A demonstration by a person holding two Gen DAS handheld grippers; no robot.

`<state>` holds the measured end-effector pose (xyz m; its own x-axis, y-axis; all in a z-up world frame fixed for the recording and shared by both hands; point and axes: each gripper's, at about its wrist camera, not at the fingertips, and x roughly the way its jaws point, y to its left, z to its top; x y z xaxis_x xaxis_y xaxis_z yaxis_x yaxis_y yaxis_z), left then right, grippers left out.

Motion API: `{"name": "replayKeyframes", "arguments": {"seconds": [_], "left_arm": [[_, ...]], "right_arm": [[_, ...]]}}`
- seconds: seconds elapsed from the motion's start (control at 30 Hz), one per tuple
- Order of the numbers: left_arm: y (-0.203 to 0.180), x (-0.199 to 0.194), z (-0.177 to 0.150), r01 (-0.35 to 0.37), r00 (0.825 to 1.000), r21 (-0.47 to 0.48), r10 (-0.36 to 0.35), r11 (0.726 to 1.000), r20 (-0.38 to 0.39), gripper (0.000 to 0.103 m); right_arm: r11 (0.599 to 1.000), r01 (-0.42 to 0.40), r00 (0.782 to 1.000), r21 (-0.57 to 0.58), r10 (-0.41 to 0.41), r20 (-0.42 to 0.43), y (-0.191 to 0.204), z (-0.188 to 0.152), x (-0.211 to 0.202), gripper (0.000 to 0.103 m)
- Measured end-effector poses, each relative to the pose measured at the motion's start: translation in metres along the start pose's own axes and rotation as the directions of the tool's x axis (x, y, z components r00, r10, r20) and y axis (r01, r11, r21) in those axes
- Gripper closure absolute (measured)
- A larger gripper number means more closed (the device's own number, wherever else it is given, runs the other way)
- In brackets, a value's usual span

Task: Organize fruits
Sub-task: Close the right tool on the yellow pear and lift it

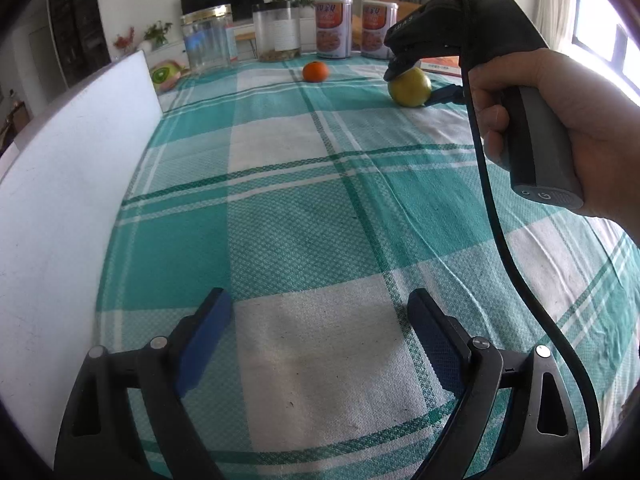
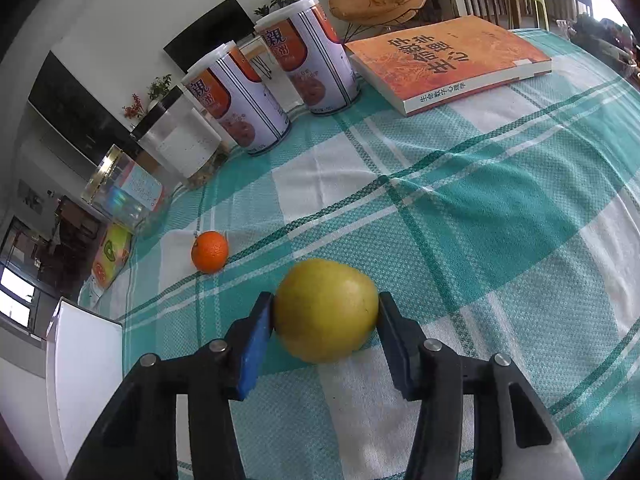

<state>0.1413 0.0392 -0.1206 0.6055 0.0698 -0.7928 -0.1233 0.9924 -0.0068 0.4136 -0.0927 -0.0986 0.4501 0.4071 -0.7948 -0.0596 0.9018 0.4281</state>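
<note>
A yellow-green fruit [image 2: 326,310] lies on the checked tablecloth. My right gripper [image 2: 324,320] is shut on it, a blue pad touching each side. In the left wrist view the same fruit [image 1: 410,88] sits far right with the right gripper [image 1: 408,80] around it. A small orange [image 2: 209,257] lies to the left of it, apart; it also shows in the left wrist view [image 1: 315,71]. My left gripper [image 1: 320,320] is open and empty, low over the cloth near the front.
A white box wall [image 1: 68,184] stands along the left. Two printed cans [image 2: 272,84], a dark-lidded jar [image 2: 180,140] and a gold-lidded clear jar [image 2: 120,188] line the back. An orange book [image 2: 448,60] lies at the back right.
</note>
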Motion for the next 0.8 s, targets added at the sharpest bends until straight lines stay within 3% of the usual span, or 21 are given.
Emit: {"name": "replayKeyframes", "arguments": {"seconds": [0.17, 0.37, 0.5, 0.6, 0.67, 0.8], "left_arm": [[0.0, 0.0, 0.001, 0.0, 1.0, 0.0, 0.0, 1.0, 0.0, 0.011], [0.0, 0.0, 0.001, -0.001, 1.0, 0.0, 0.001, 1.0, 0.0, 0.011], [0.0, 0.0, 0.001, -0.003, 1.0, 0.0, 0.003, 1.0, -0.001, 0.011], [0.001, 0.001, 0.001, -0.006, 1.0, -0.007, 0.006, 1.0, -0.005, 0.009], [0.001, 0.001, 0.001, -0.002, 1.0, -0.01, 0.002, 1.0, -0.007, 0.009], [0.002, 0.0, 0.002, 0.006, 1.0, -0.01, -0.006, 1.0, -0.02, 0.009]], "right_arm": [[0.997, -0.022, 0.999, -0.078, 0.024, 0.035, -0.017, -0.038, -0.057, 0.052], [0.989, 0.037, 0.995, -0.144, -0.023, 0.1, -0.043, -0.138, -0.137, 0.052], [0.988, 0.086, 0.983, -0.129, -0.063, 0.171, -0.062, -0.189, -0.161, 0.052], [0.98, 0.144, 0.972, -0.138, -0.114, 0.206, -0.075, -0.206, -0.162, 0.052], [0.99, 0.104, 0.978, -0.095, -0.084, 0.192, -0.085, -0.202, -0.162, 0.052], [0.986, 0.123, 0.975, -0.11, -0.1, 0.198, -0.086, -0.201, -0.159, 0.052]]}}
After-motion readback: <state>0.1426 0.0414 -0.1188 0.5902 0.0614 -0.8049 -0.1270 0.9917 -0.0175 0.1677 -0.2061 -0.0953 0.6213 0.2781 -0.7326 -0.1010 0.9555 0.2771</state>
